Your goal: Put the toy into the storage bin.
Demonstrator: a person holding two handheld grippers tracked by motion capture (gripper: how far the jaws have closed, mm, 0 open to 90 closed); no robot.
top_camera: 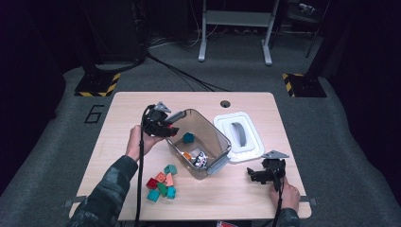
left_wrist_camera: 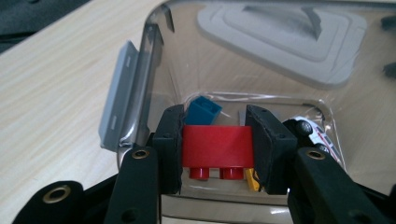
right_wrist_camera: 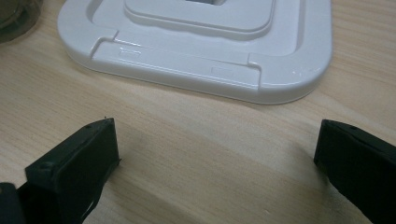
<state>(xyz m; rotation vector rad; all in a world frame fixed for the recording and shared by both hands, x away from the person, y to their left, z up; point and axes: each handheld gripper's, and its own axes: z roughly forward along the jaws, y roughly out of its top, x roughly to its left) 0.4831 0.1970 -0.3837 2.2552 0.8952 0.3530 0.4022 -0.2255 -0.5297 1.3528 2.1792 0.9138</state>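
Above, left gripper (left_wrist_camera: 217,149): jaws are clamping a red brick (left_wrist_camera: 216,146) over the clear bin's (top_camera: 215,137) left rim.
Right gripper (top_camera: 263,176): jaws are standing wide, holding nothing, near the white lid (right_wrist_camera: 196,46).
Loose bricks (top_camera: 162,183): lying near-left of the bin.

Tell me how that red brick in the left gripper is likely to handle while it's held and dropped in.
The red brick looks like rigid moulded plastic, so it probably won't flex between the left gripper pads. Its flat sides suit the grip, though glossy plastic may slip. Dropped into the clear bin, it would likely bounce, not roll.
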